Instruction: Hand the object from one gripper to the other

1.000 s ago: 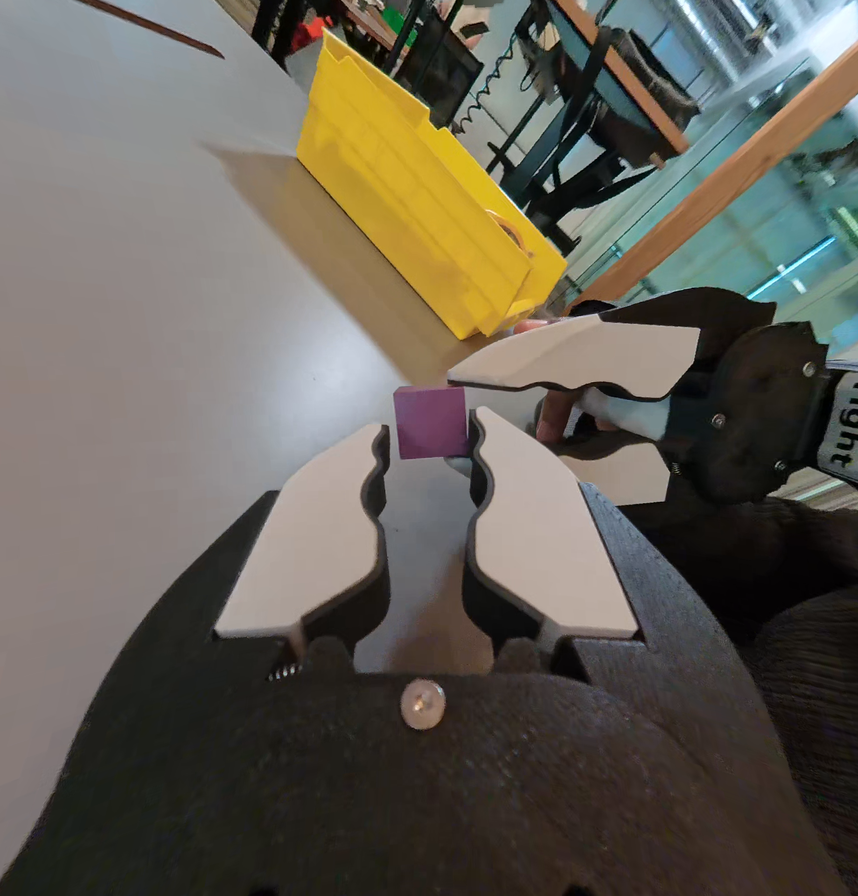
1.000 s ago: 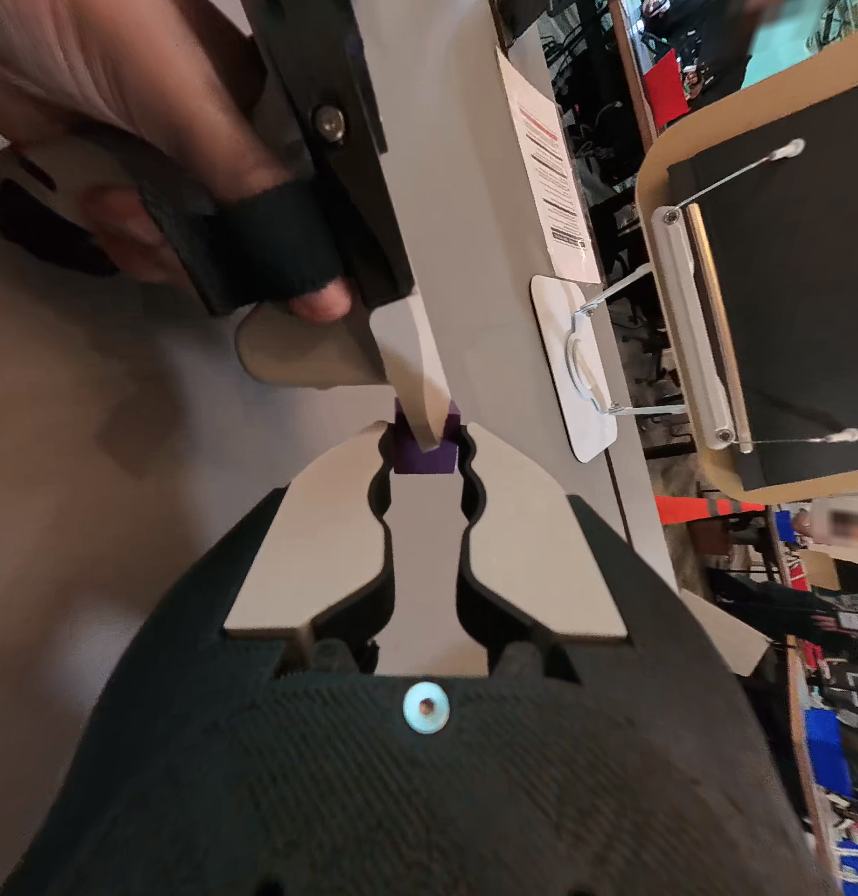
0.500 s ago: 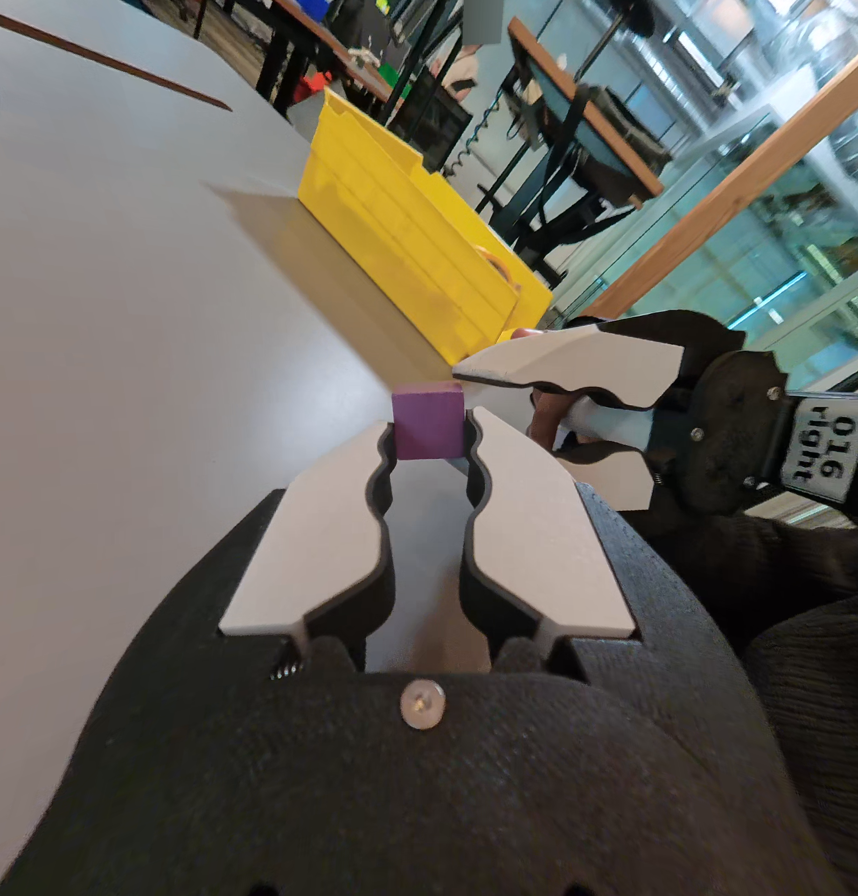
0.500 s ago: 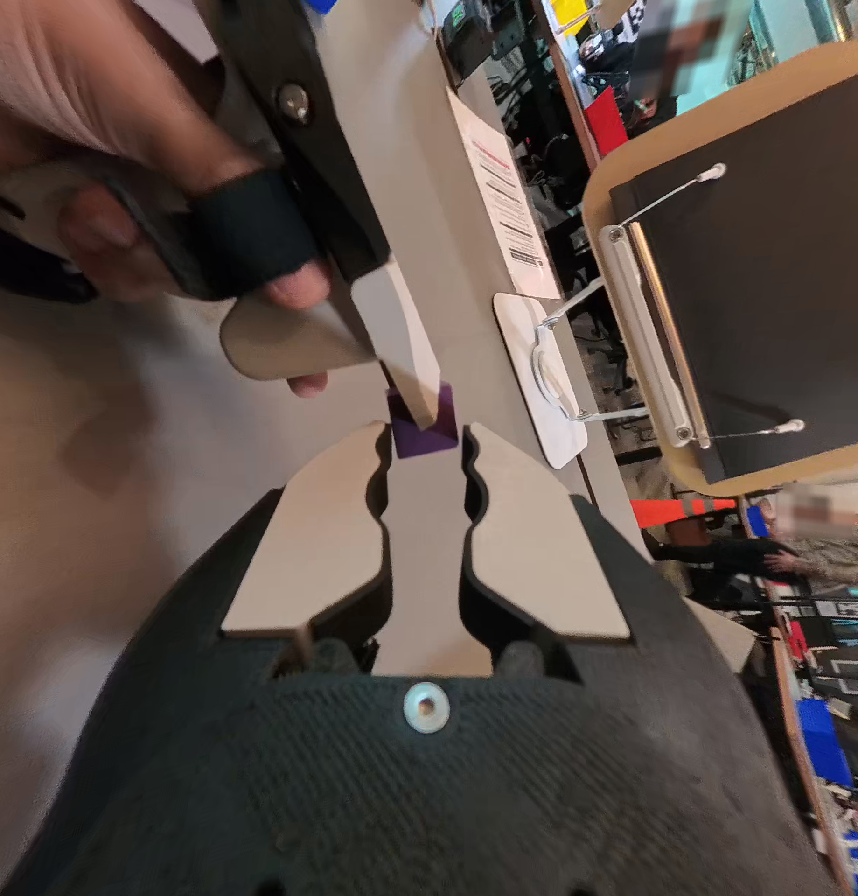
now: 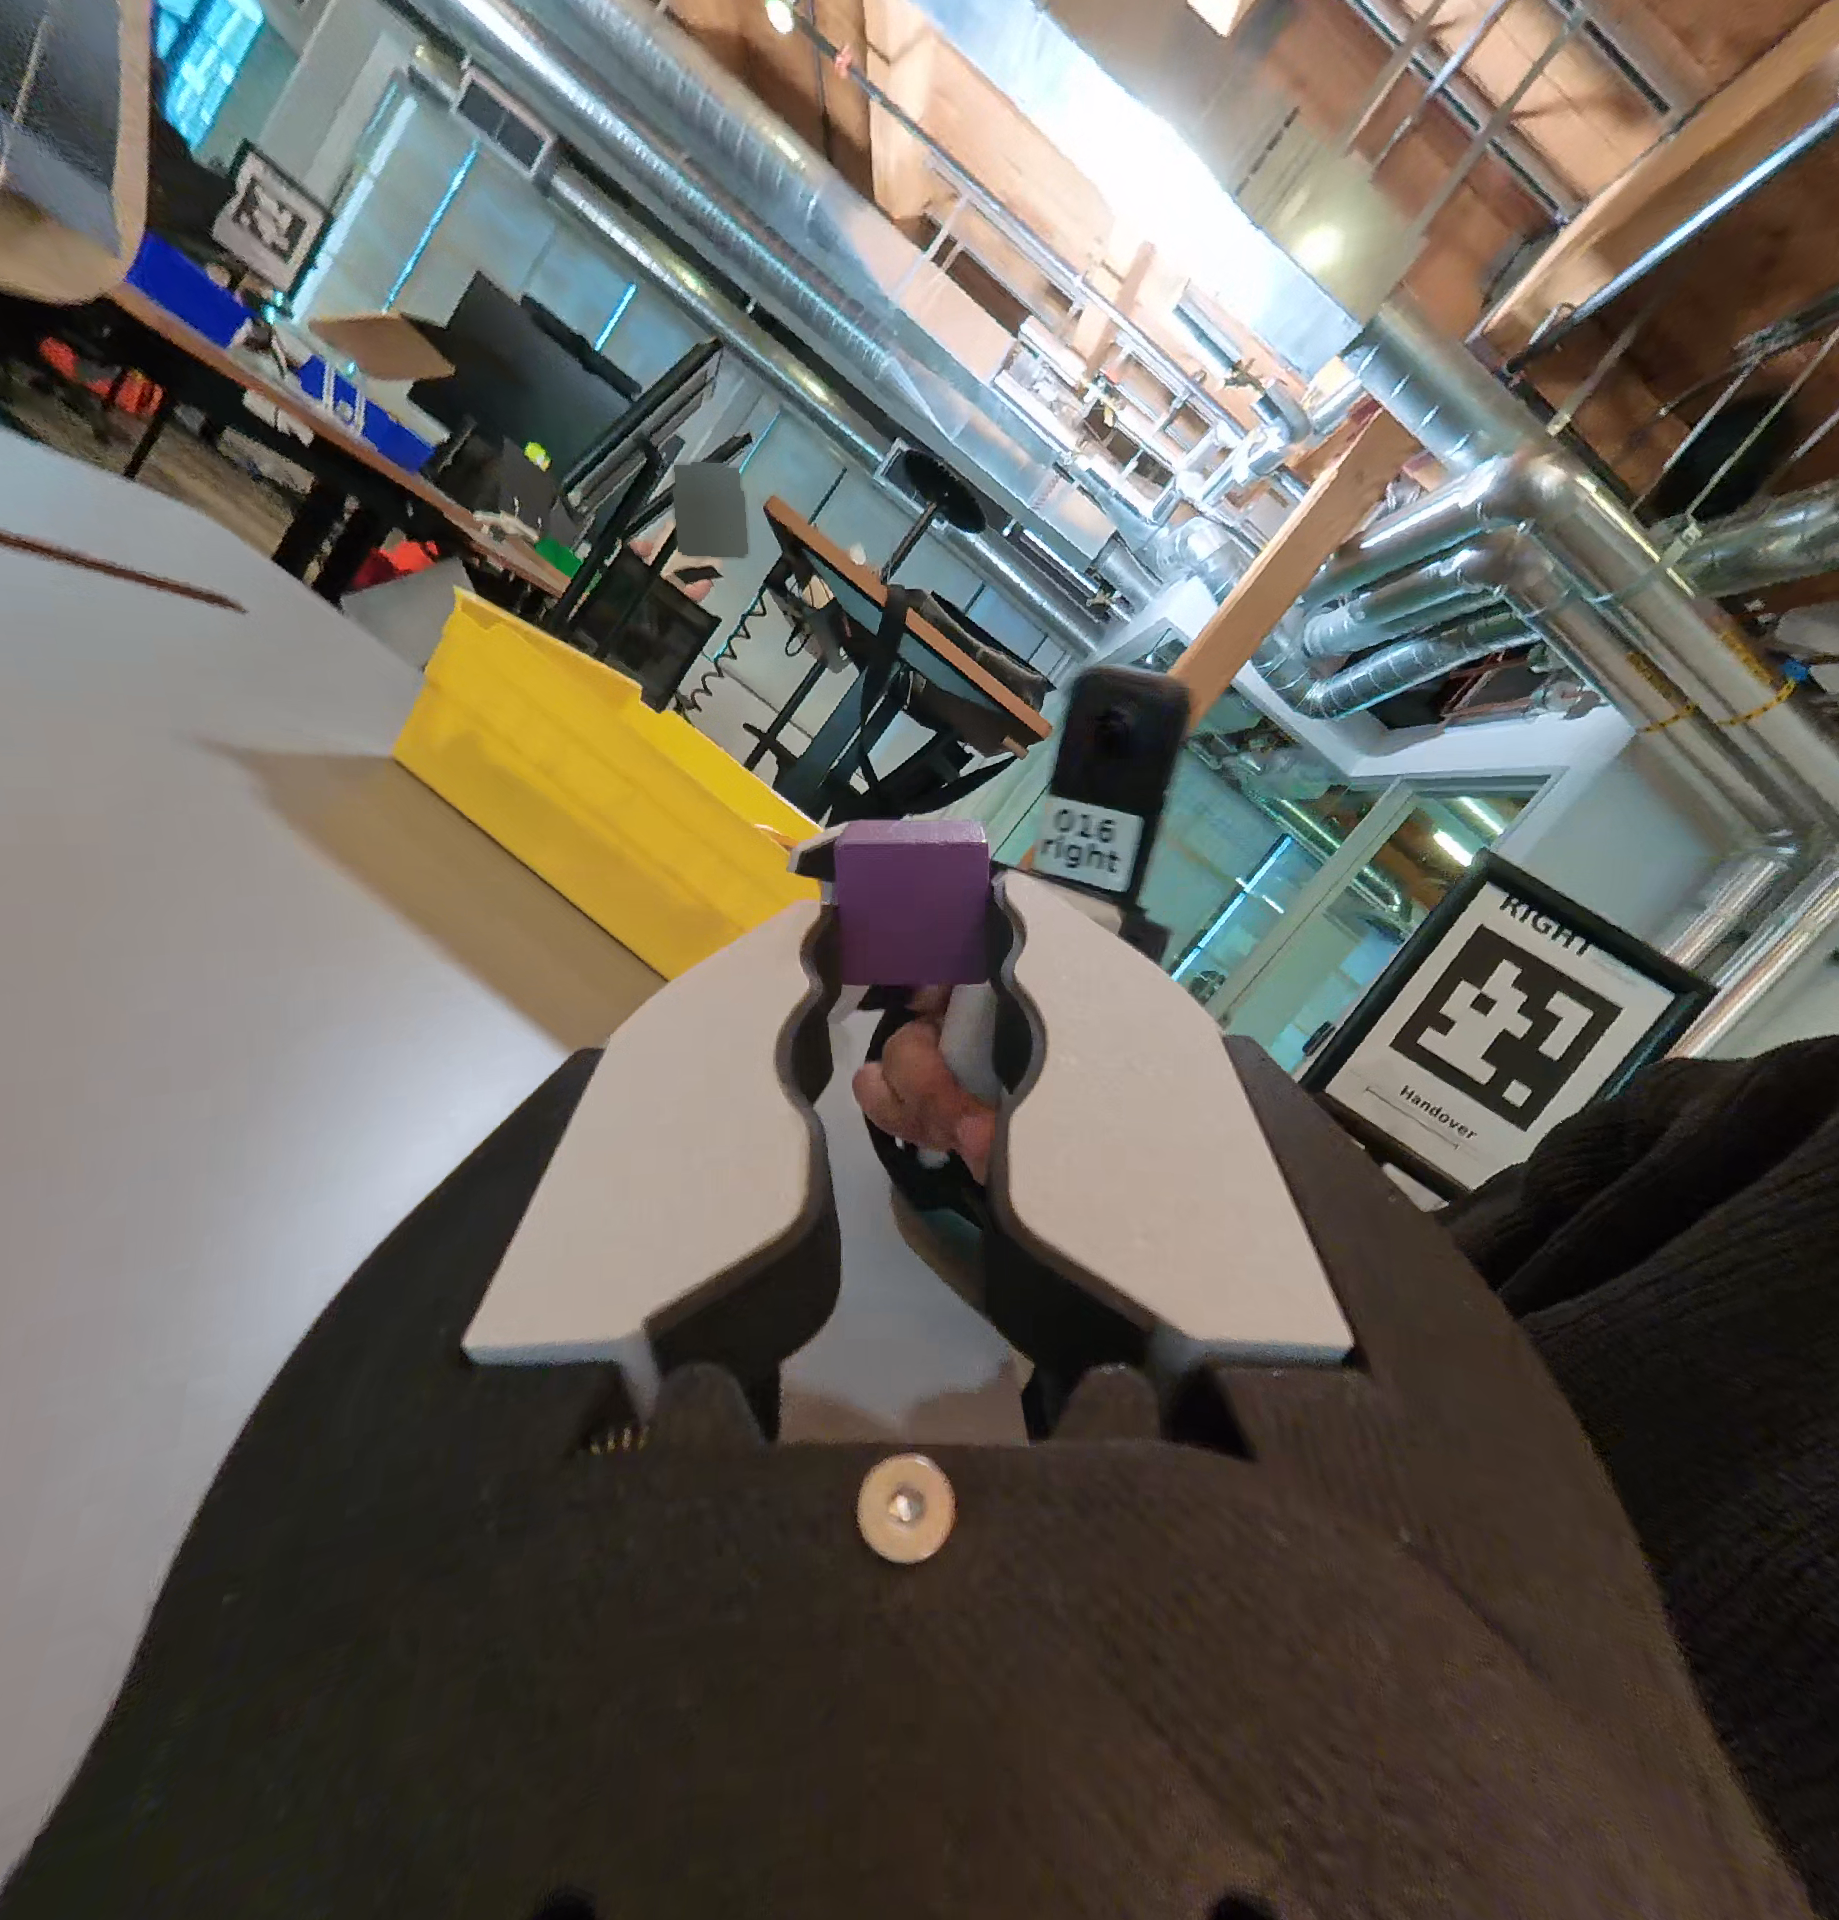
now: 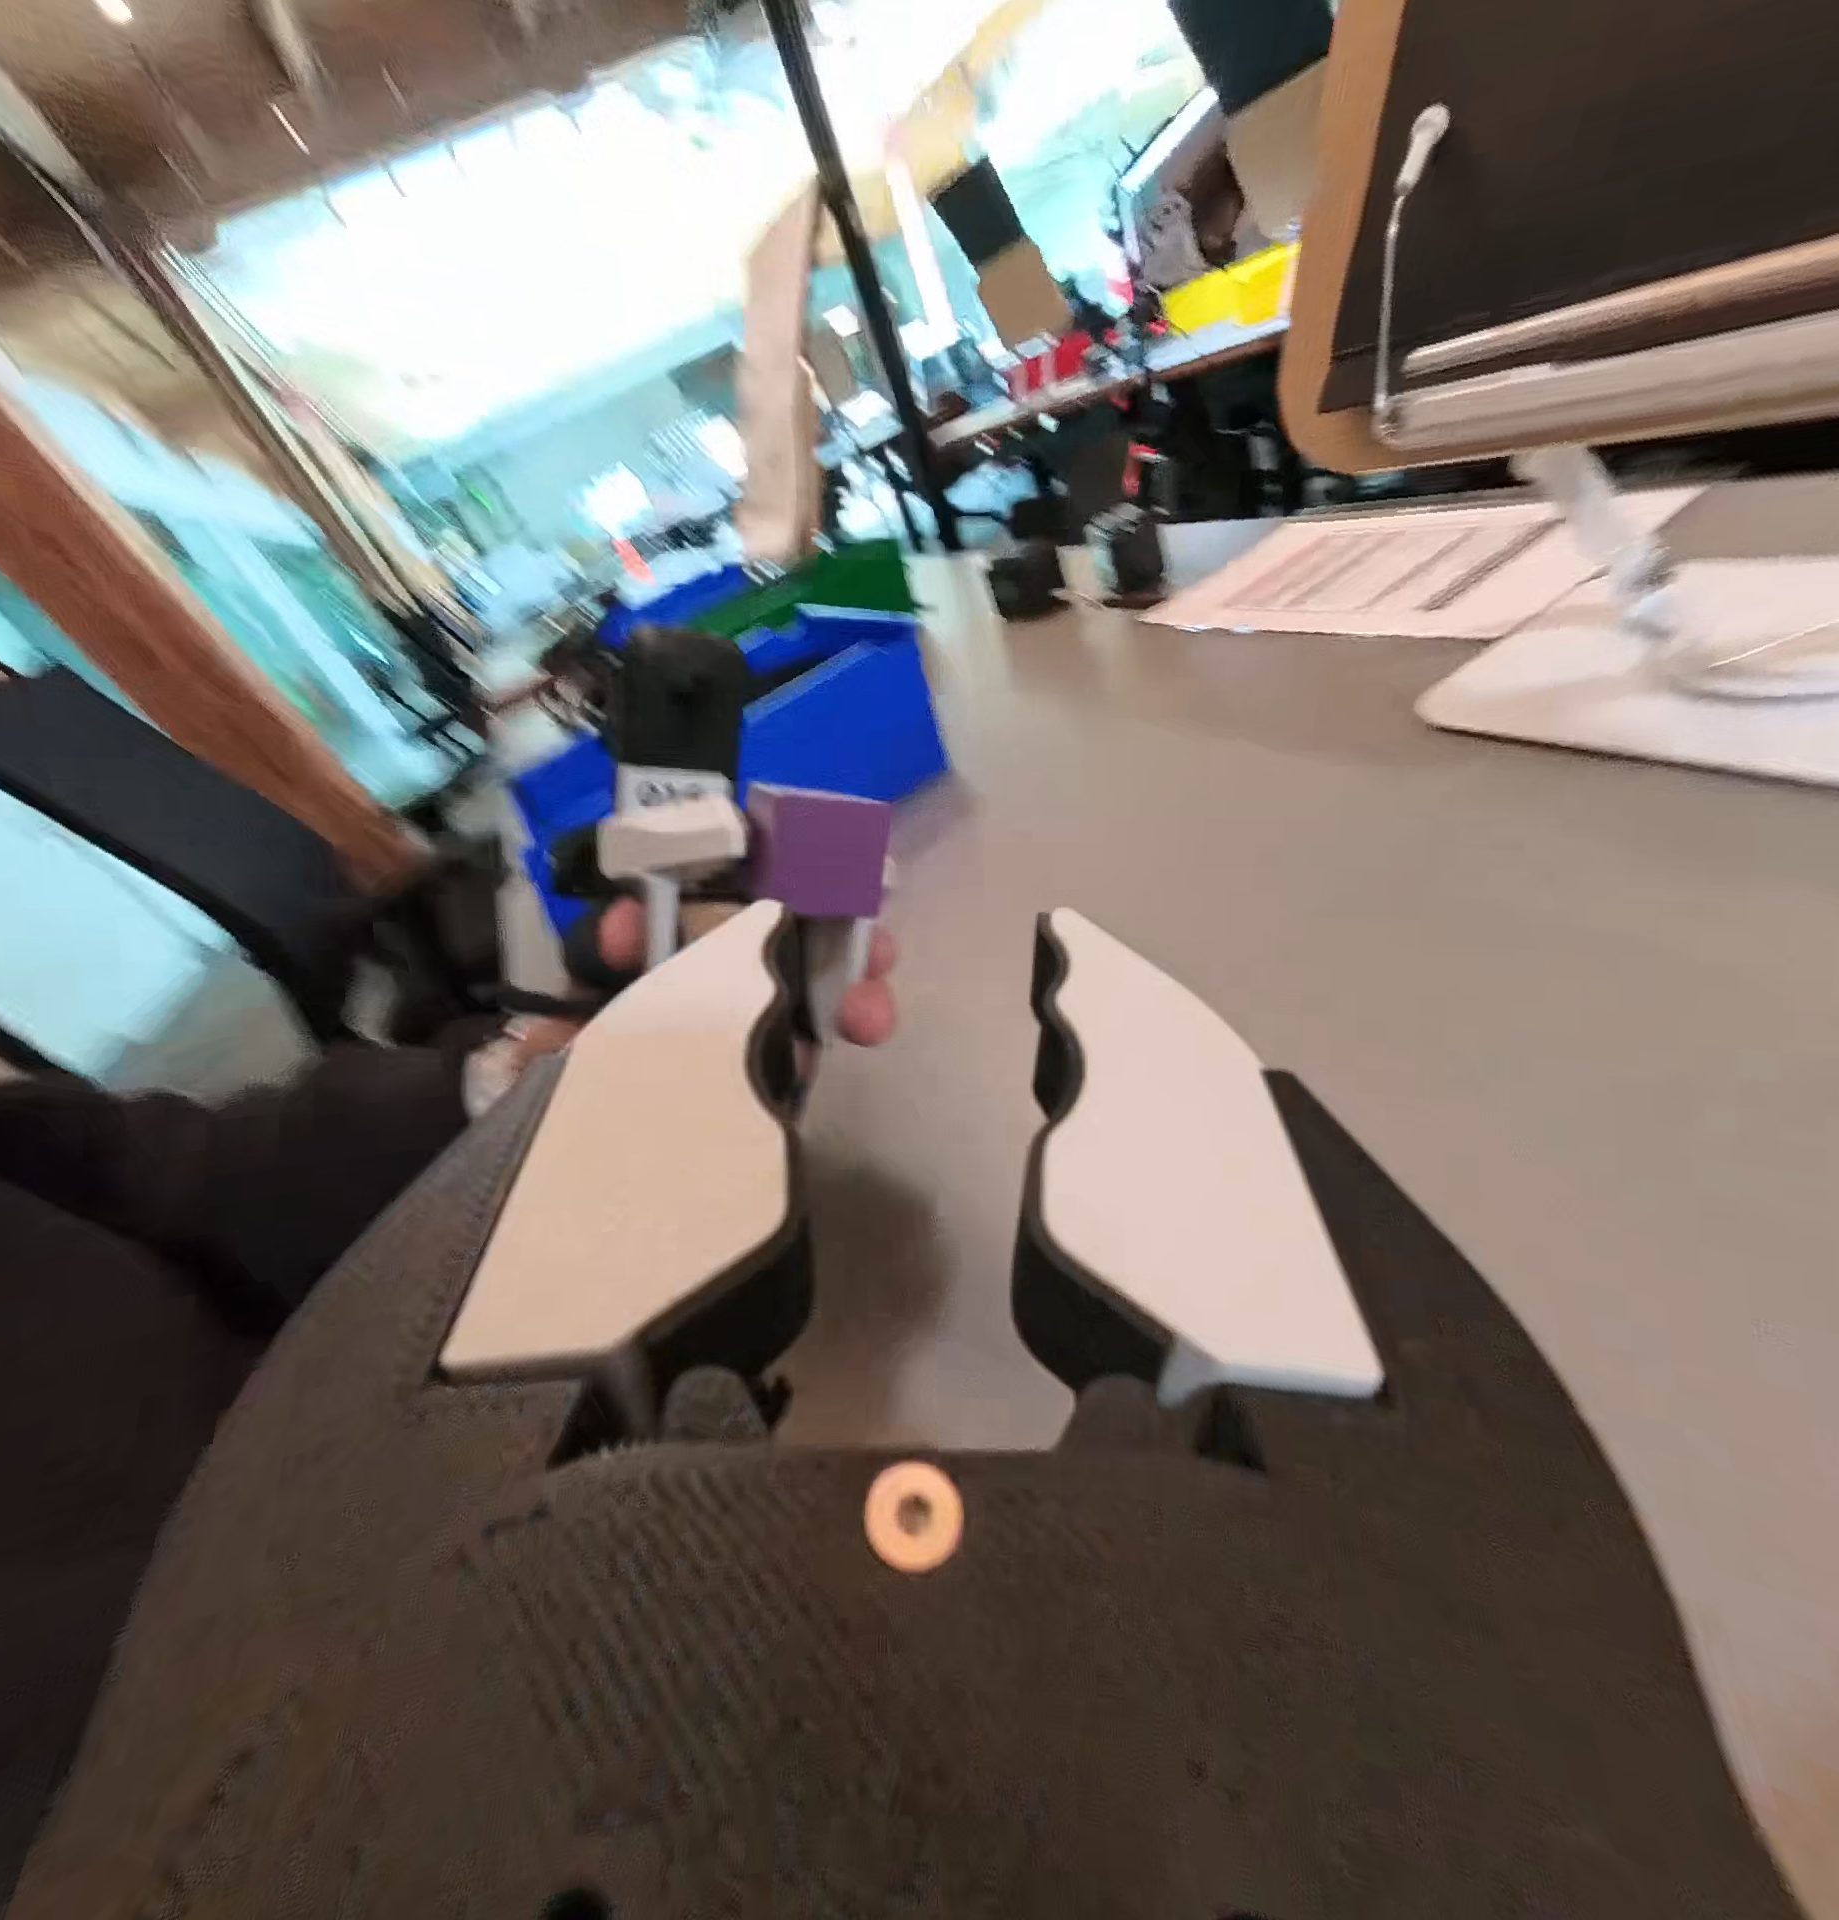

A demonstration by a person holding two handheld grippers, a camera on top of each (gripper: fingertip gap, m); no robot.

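Left wrist view: the left gripper [image 5: 913, 925] fills the lower half of the frame, its black body at the bottom and two pale grey fingers [image 5: 686, 1143] reaching forward. The fingers are closed on a small purple cube [image 5: 910, 904], which is pinched between their tips and lifted clear of the grey table [image 5: 167, 987]. Directly behind the cube, partly hidden by it, is the right gripper [image 5: 1091, 821]: a dark upright body with a small white label shows above the cube, and a person's fingers [image 5: 915, 1091] show through the gap below it. On the table to the left of the cube, farther back, stands a yellow plastic bin [image 5: 593, 790]. At the right edge, a framed black-and-white marker card [image 5: 1497, 1029] stands beside a dark knitted sleeve [image 5: 1673, 1299]. Ducts and timber beams cross the ceiling above.

Right wrist view: the picture is motion-blurred. The right gripper [image 6: 910, 935] has its two pale fingers [image 6: 666, 1164] spread apart with nothing between them; only the grey table [image 6: 1414, 1039] shows through the gap. The purple cube [image 6: 821, 857] sits up and to the left of the fingertips, just beyond the left finger's tip, held by the left gripper [image 6: 827, 914], whose dark body stands behind it. A blue bin [image 6: 842, 717] lies behind that. To the right, a white stand base [image 6: 1642, 707] and a printed sheet of paper [image 6: 1341, 587] lie on the table.
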